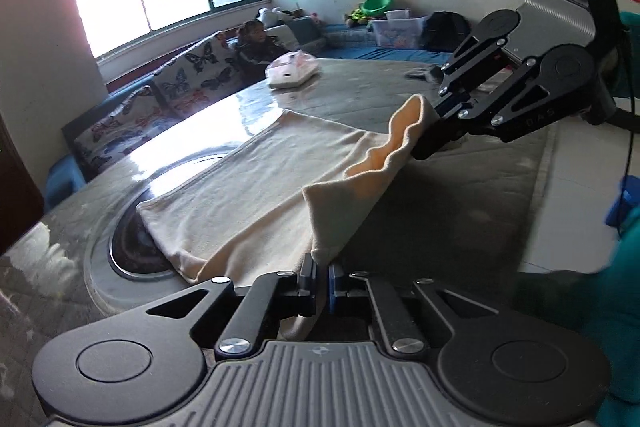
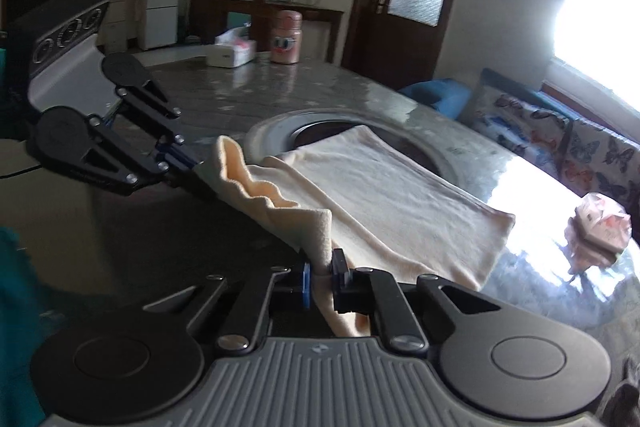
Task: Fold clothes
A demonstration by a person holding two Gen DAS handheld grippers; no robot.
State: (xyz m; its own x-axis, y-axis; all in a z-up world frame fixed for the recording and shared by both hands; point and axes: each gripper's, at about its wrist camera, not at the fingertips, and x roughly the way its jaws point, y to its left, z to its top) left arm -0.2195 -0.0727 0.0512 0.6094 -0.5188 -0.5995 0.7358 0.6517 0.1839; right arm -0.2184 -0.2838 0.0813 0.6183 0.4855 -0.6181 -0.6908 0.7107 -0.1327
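Cream-coloured soft cotton garment (image 1: 248, 187) lies flat across the middle of the left wrist view, spread on a grey marble-patterned table (image 1: 360, 79) and partly covering a round dark recess in the tabletop (image 1: 128, 251). Its long axis runs from lower left to upper centre. At the bottom centre, the left gripper (image 1: 322, 281) is clamped on one near corner, lifting it. At right, the right gripper (image 1: 436, 131) is pinched on the other near corner, with the raised edge rippling between the two. A white tissue box (image 1: 292, 71) sits farther back, above centre.

In the right wrist view, the right gripper (image 2: 322, 277) at bottom centre grips its corner of the cloth; the left gripper (image 2: 196, 173) at left holds its own. The garment (image 2: 384, 199) stretches away toward the right and upper centre, ahead of both grippers equally. Folding likely means carrying this held edge forward over the flat part toward the far edge.
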